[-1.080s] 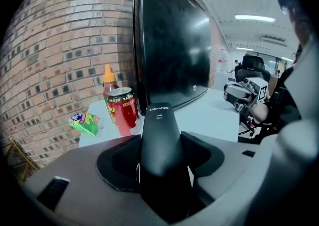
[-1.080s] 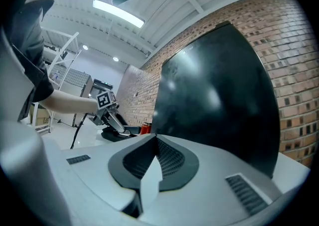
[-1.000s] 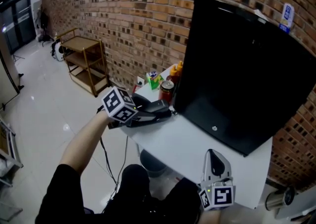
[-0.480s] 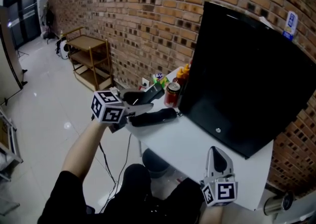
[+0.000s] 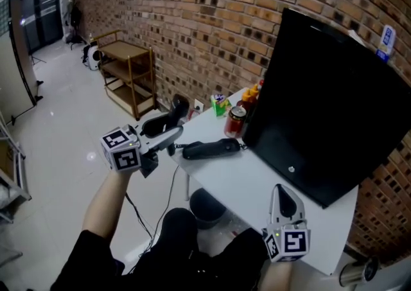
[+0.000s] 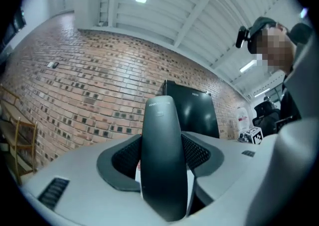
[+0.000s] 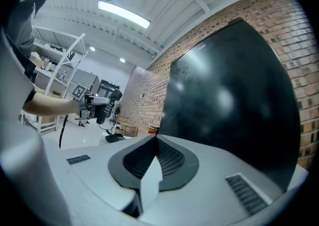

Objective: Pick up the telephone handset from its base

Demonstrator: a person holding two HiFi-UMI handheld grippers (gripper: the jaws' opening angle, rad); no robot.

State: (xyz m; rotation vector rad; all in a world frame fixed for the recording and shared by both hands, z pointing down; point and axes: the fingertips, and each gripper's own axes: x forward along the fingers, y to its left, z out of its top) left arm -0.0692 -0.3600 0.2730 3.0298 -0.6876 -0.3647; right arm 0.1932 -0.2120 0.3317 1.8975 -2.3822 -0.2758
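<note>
Our left gripper's [image 5: 159,135] jaws clench the handset [image 6: 162,160] across its narrow body. We judge it rigid, light, slick plastic. The right gripper's [image 5: 281,198] jaws sit closed and empty.

Handset [image 5: 168,118] left of base [image 5: 212,149] on table [image 5: 257,188]

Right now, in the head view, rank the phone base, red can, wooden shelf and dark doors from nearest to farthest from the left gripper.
1. Phone base, just right of the left gripper.
2. Red can, farther right and back.
3. Wooden shelf, against the brick wall.
4. Dark doors, far back left.
</note>
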